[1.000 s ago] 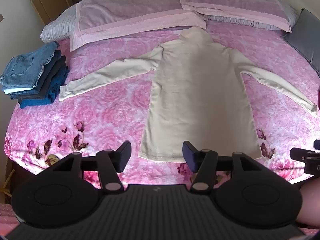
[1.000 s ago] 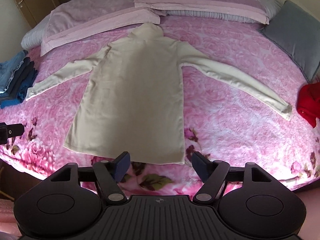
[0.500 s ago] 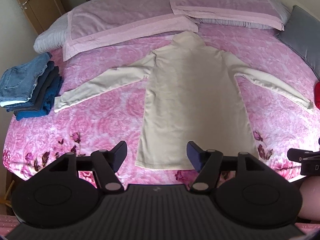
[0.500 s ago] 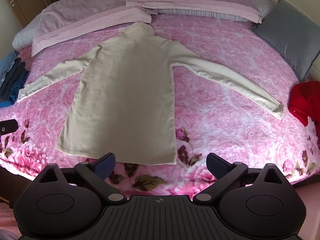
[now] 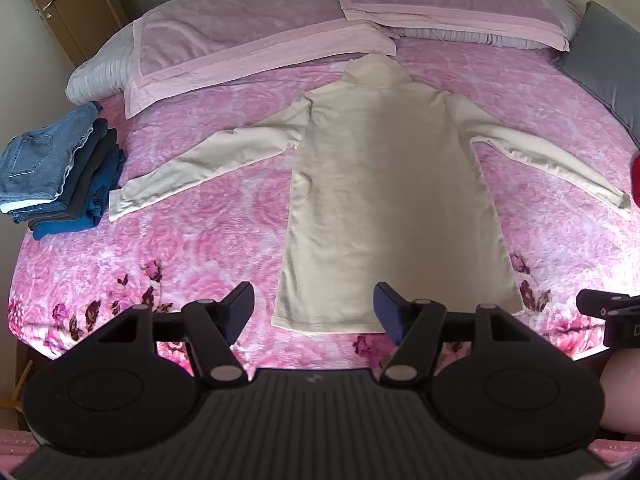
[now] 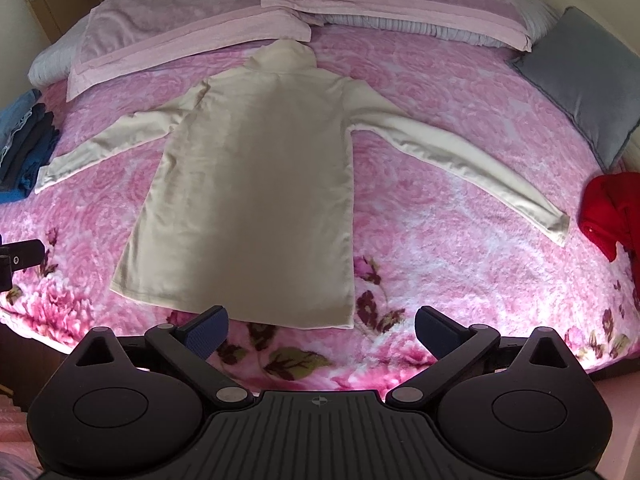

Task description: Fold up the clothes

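Note:
A cream long-sleeved turtleneck (image 5: 392,200) lies flat on the pink flowered bedspread (image 5: 208,248), collar toward the pillows, both sleeves spread out; it also shows in the right wrist view (image 6: 256,200). My left gripper (image 5: 314,312) is open and empty, above the near hem at its left corner. My right gripper (image 6: 322,328) is open wide and empty, above the hem near its right corner. Neither touches the cloth.
A stack of folded jeans (image 5: 56,172) sits at the bed's left edge. A red garment (image 6: 612,208) lies at the right edge. A grey cushion (image 6: 584,80) and pink pillows (image 5: 248,40) line the head. The bed's near edge drops off below the grippers.
Both grippers have opened wider, the right one most. Both views have pulled back a little from the turtleneck, which has not moved.

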Demonstrator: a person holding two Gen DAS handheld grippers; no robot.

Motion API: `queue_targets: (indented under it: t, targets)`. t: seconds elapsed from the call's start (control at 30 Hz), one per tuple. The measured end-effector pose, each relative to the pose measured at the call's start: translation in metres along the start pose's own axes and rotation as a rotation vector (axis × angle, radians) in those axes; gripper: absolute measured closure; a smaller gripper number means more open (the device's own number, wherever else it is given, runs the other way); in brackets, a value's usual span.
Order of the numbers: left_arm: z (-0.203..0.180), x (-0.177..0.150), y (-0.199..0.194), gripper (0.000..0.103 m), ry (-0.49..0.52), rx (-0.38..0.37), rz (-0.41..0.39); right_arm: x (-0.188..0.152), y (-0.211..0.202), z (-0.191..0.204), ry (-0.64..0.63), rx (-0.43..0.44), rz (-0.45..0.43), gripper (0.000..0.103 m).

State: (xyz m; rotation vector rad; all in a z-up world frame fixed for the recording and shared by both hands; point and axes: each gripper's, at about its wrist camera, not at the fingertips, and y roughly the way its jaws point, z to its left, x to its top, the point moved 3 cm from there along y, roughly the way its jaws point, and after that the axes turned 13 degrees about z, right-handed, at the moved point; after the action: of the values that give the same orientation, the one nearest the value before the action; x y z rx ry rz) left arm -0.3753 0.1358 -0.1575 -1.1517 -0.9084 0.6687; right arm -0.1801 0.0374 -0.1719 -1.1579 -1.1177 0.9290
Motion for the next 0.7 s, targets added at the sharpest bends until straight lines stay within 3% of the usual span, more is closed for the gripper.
queue_targets:
  t: [0.27,0.7]
  targets:
    - [0.010,-0.002,-0.004,0.040,-0.046,-0.013,-0.014,0.002,-0.002,0.007,-0.034,0.001,-0.013,0.001]
    - [0.051,-0.008,0.013,0.040,-0.180,-0.039,0.027,0.016,0.011,0.031,-0.102,0.016,0.016,0.001]
